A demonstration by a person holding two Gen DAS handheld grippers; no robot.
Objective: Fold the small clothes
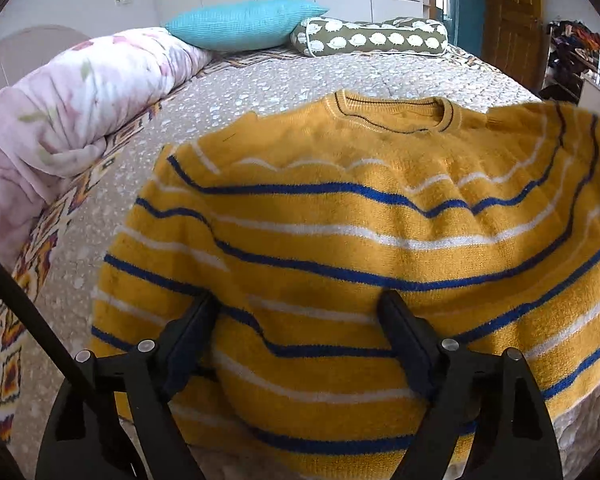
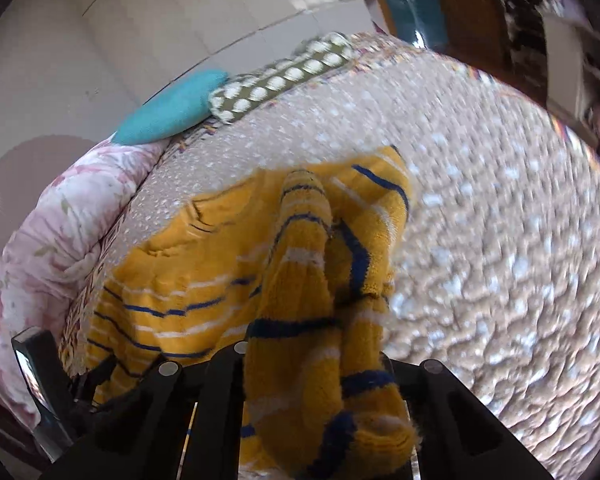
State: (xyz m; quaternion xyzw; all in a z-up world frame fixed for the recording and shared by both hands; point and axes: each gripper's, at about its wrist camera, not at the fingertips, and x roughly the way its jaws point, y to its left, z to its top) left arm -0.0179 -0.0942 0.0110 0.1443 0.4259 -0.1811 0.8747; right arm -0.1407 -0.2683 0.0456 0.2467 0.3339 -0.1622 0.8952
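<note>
Bedspread (image 1: 284, 80) clear beyond sweater (image 1: 340, 216) collar edge.

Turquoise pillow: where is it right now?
In the left wrist view the turquoise pillow lies at the far end of the bed, between the pink floral quilt and the olive patterned cushion, beyond the yellow striped sweater.

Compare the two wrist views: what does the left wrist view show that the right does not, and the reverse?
Only the left: the left gripper open above the sweater, whose whole neckline shows.

Only the right: the right gripper shut on a bunched sleeve.

Both: sweater, turquoise pillow, patterned cushion, floral quilt, bedspread.
</note>
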